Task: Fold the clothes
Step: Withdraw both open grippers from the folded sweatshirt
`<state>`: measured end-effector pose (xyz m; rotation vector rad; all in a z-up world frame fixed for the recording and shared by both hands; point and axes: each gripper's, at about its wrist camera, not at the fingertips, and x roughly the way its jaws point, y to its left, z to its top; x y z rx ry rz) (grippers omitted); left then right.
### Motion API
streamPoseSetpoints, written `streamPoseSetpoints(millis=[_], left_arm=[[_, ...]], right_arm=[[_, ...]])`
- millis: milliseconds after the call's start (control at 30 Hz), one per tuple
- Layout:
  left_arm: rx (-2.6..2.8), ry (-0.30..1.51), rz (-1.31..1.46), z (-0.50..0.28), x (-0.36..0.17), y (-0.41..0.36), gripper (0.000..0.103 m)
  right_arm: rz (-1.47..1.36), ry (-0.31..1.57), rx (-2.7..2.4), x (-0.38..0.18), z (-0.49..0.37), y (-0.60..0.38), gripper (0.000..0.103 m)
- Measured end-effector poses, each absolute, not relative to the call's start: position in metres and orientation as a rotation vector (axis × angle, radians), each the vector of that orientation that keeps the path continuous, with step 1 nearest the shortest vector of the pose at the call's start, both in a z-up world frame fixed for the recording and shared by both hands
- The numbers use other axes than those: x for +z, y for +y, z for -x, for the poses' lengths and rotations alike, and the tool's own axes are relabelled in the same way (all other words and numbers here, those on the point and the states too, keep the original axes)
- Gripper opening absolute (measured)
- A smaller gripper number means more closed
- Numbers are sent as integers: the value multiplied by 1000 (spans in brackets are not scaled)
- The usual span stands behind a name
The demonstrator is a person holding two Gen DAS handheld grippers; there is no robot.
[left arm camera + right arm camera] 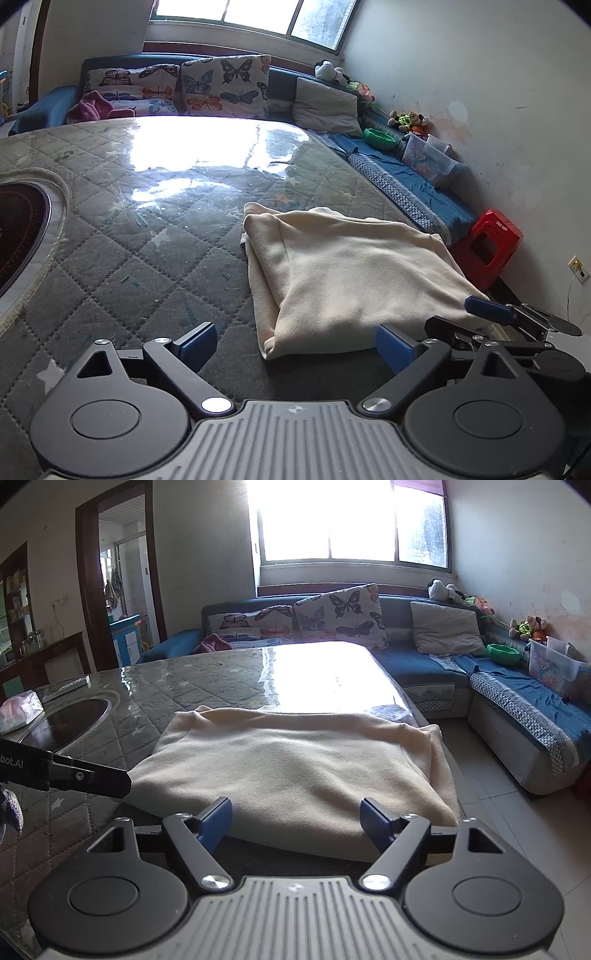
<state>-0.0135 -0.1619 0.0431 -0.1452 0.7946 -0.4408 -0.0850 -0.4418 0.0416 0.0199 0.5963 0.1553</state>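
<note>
Fingers spread wide on both grippers, nothing held.

Left gripper (295, 345) is parked at the near edge of the folded cream garment (354, 280), jaws empty; right gripper (295, 821) is likewise open just in front of the same garment (295, 764). Garment is laid flat on the quilted table (129, 236), near its right edge. Blue sofa (424, 661) is seen behind.

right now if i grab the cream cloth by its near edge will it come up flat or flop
Likely flop: the cloth looks soft and fleecy, folded in loose layers that sag at the corners. The layers may slide apart, since nothing pins them. It may also drag easily, as the table looks glossy under a clear cover.
</note>
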Motion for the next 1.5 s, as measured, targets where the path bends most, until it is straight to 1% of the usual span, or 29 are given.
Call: streamPoseSetpoints(millis=[333, 433, 500, 600, 900, 1167, 1500], left_arm=[[-448, 773, 138, 26, 48, -160, 101], [-462, 763, 130, 31, 49, -161, 103], [-472, 757, 124, 33, 49, -162, 103], [-478, 754, 119, 35, 49, -162, 103], [-500, 704, 128, 42, 54, -161, 103], [-485, 727, 106, 43, 52, -167, 103], [-469, 766, 48, 48, 46, -177, 103]], right_arm=[[-25, 583, 150, 47, 97, -438, 87], [-26, 572, 142, 49, 101, -437, 93], [-28, 565, 140, 51, 104, -436, 100], [-21, 551, 131, 53, 108, -435, 103], [-72, 547, 119, 54, 113, -442, 103], [-98, 529, 94, 52, 117, -442, 103], [-76, 553, 88, 50, 120, -438, 103]])
